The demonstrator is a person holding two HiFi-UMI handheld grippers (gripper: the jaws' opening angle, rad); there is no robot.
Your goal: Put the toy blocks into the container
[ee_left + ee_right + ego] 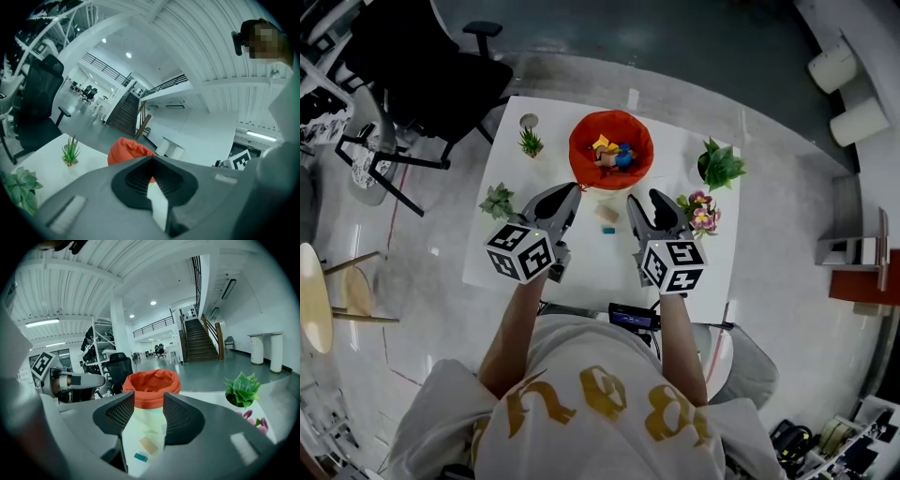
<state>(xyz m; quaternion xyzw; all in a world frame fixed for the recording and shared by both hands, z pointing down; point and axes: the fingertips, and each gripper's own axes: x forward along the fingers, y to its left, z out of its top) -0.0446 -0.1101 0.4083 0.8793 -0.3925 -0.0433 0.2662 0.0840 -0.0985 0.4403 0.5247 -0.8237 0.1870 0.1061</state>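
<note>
Toy blocks: several already in the red container [579, 161], yellow block [602, 143] and blue block [624, 155] visible on top, the rest a mixed pile I can't separate. Two blocks are outside it on the white table [675, 141]: tan block [607, 214] just in front of the container, and small teal block [607, 230] just beside it on the person's side. Both lie flat and are apart from the container wall.

Right gripper [649, 208]: hovering above the table just right of the loose blocks. Its own view shows the fingers [119, 414] wide apart with nothing between them. Through the gap: table, tan block [149, 445], teal block [140, 457], container [152, 387] beyond.

Left gripper [570, 195]: just left of the loose blocks, tip pointing toward the container's near rim. Its own view shows the fingers [136, 178] together at the tips, holding nothing; only a sliver of table and red container [124, 150] shows past them.

Around the table: spiky plant [531, 142] left of the container, leafy plant [497, 201] at the left edge, big green plant [719, 164] and flower pot [701, 211] on the right. Black office chair [431, 66] off the table's far-left corner.
</note>
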